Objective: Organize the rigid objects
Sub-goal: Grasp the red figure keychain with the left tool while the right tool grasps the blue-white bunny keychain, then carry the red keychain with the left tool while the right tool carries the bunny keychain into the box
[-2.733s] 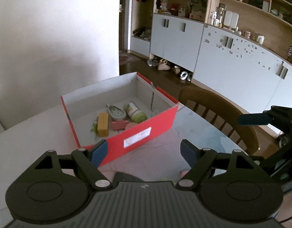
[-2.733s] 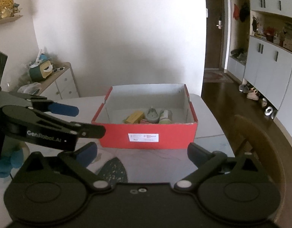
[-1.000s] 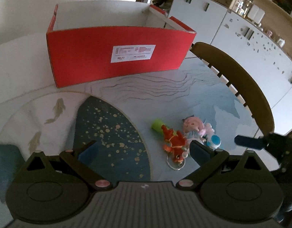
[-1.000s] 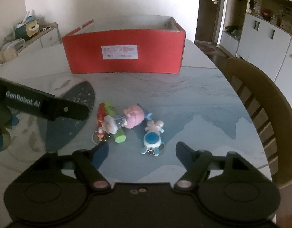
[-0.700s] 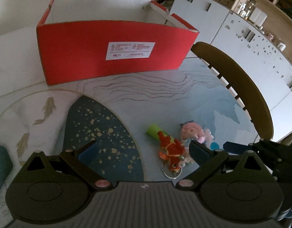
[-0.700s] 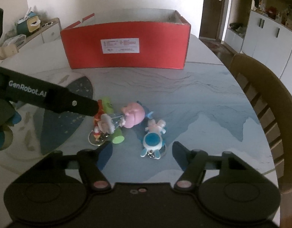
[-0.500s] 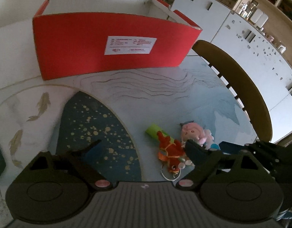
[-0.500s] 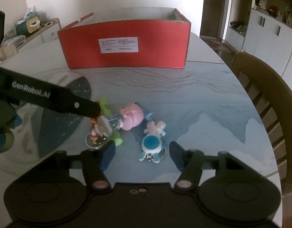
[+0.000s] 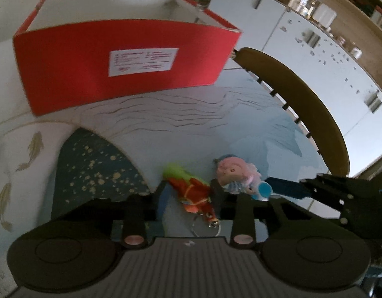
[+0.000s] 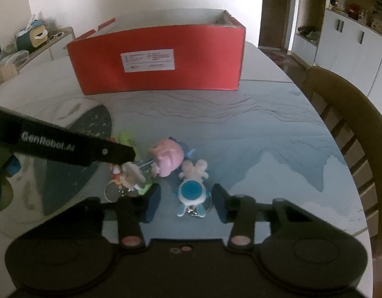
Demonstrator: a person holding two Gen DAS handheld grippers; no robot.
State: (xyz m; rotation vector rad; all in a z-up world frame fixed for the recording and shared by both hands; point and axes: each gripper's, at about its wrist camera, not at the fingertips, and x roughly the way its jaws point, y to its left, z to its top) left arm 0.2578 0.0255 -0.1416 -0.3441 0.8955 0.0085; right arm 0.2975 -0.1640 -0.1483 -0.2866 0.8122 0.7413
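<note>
Three small toy keychains lie together on the table. My left gripper (image 9: pixel 188 198) has its jaws narrowed around the red and orange figure (image 9: pixel 194 193), which lies on a green tube (image 9: pixel 174 171); I cannot tell if the pads touch it. A pink-haired doll (image 9: pixel 232 173) lies just right of it. My right gripper (image 10: pixel 184 203) has its jaws narrowed around the blue and white figure (image 10: pixel 192 191), with small gaps on both sides. The pink doll (image 10: pixel 167 159) shows left of it in the right wrist view. A red open box (image 10: pixel 157 62) stands further back on the table.
A wooden chair back (image 10: pixel 350 114) stands at the table's right edge. The table top (image 10: pixel 265 134) carries a printed blue and white pattern with a dark speckled patch (image 9: pixel 96 164). White cabinets (image 9: pixel 315 54) line the far wall. A side shelf with clutter (image 10: pixel 34 39) stands at left.
Both grippers dropped from above the box to the toys at the table's near side. Both jaws have narrowed, the left around the red figure, the right around the blue and white figure.
</note>
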